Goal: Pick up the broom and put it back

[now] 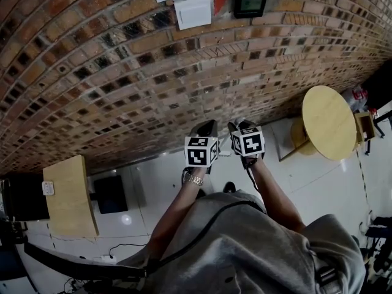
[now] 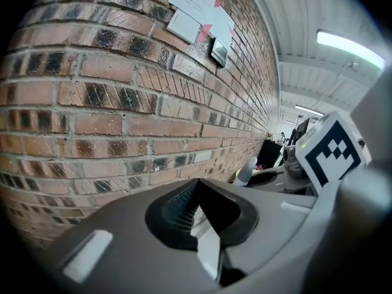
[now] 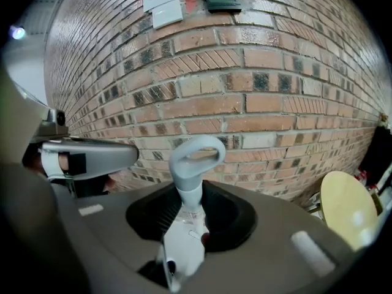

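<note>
The broom shows only as a pale grey-white handle with a loop at its top (image 3: 195, 164). It stands upright between the jaws of my right gripper (image 3: 190, 210), which is shut on it just below the loop. The loop also shows beside the right gripper in the left gripper view (image 2: 248, 170). My left gripper (image 2: 197, 210) has its jaws together with nothing clearly held. In the head view both grippers, left (image 1: 204, 128) and right (image 1: 242, 126), are side by side, pointing at the brick wall (image 1: 122, 72). The broom's head is hidden.
A round wooden table (image 1: 327, 121) stands at the right by the wall. A wooden cabinet (image 1: 68, 195) and a black box (image 1: 110, 193) are at the left. Papers, a white switch plate (image 1: 193, 11) and a small black panel (image 1: 250, 5) hang on the wall.
</note>
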`<control>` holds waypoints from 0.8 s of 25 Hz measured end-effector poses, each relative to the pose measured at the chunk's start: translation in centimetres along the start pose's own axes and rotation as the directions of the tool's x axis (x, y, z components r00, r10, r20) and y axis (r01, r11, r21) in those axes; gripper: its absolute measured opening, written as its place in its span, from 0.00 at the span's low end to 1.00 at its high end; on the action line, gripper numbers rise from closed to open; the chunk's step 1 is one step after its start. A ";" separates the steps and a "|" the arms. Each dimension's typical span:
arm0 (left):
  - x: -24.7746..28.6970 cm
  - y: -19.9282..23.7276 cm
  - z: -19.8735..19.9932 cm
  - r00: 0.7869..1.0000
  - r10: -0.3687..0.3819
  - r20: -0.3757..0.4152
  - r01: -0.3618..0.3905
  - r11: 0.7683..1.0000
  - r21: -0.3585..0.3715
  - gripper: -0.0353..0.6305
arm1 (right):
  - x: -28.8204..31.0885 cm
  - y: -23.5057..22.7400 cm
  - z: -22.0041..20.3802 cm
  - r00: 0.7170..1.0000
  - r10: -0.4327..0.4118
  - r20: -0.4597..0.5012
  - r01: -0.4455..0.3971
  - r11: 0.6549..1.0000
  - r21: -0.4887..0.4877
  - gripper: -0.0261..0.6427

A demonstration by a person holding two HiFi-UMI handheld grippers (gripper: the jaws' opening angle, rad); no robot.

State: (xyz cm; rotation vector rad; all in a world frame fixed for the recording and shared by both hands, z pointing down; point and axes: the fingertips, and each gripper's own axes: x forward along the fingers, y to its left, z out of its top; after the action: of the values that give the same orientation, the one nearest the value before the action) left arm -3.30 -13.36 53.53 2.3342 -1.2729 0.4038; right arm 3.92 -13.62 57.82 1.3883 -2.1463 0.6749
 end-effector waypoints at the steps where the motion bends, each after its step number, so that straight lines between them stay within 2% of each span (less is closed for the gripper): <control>1: 0.0 0.1 0.1 1.000 0.001 0.003 -0.001 1.000 -0.001 0.06 | 0.3 -0.3 0.0 1.000 -0.001 -0.002 0.001 1.000 0.001 0.19; 8: -0.5 0.8 0.0 0.999 0.031 0.009 -0.031 1.000 -0.002 0.06 | 3.4 -2.5 -0.3 1.000 0.009 -0.009 -0.009 1.000 0.001 0.19; 15: -1.3 2.7 -0.3 0.995 0.094 0.019 -0.094 0.995 -0.022 0.06 | 8.6 -4.8 -2.8 0.996 0.026 -0.091 -0.028 0.999 -0.025 0.19; 20: -2.1 4.2 -1.6 0.989 0.145 0.001 -0.145 0.988 -0.052 0.06 | 13.1 -6.2 -6.9 0.980 0.039 -0.198 -0.050 0.997 -0.052 0.19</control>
State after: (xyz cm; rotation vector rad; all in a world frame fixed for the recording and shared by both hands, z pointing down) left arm -7.98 -13.03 54.96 2.2086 -1.4430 0.4074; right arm 5.81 -20.36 72.29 1.1953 -2.0292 0.7308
